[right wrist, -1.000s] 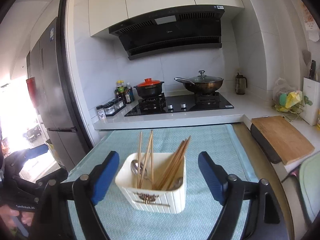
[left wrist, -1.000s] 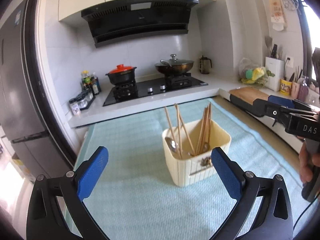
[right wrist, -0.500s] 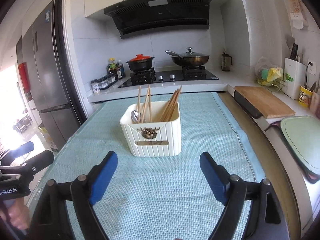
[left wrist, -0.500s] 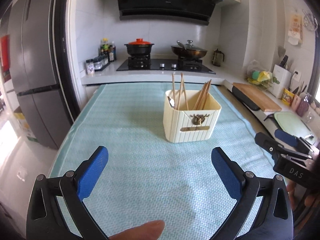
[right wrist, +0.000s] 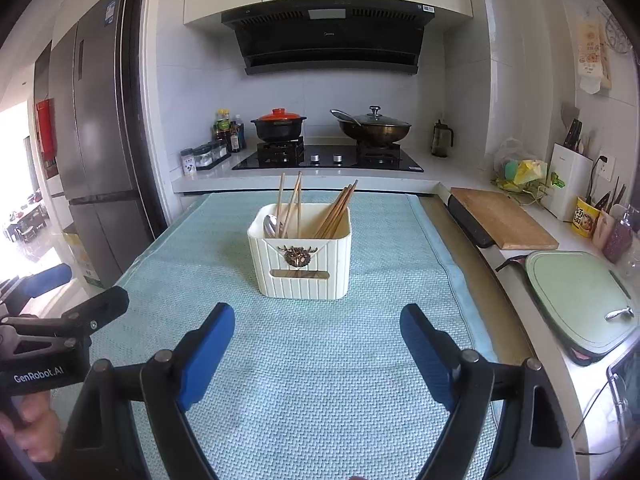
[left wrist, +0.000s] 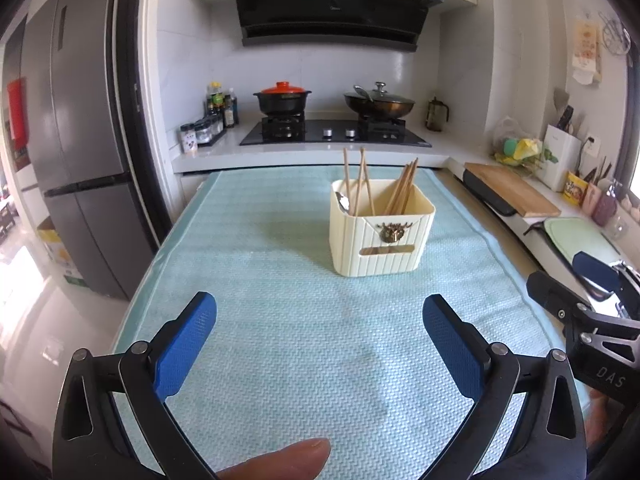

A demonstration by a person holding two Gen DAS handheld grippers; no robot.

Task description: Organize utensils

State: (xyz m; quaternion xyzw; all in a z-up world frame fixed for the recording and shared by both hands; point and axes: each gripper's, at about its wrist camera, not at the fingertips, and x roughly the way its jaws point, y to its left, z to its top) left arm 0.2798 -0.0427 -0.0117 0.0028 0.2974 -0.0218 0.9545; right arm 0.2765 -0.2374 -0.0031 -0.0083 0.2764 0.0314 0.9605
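Chopsticks (right wrist: 334,212) stand in a cream ribbed holder (right wrist: 302,258), well ahead of both tools. Left gripper (left wrist: 320,344): jaws spread wide, nothing between the blue pads, hovering over teal mat (left wrist: 280,320). Right gripper (right wrist: 316,350): likewise wide apart, empty, low over the same mat. A spoon (right wrist: 272,224) leans in the holder's left side. Beyond: stovetop, red-lidded pot (right wrist: 279,124), wok (right wrist: 374,126). Wooden cutting board (right wrist: 502,220) on the counter, right.

I've got a cream ribbed utensil holder (left wrist: 382,232) upright on the teal mat, wooden chopsticks (right wrist: 334,212) leaning inside, a metal spoon (right wrist: 271,225) tucked at its left.
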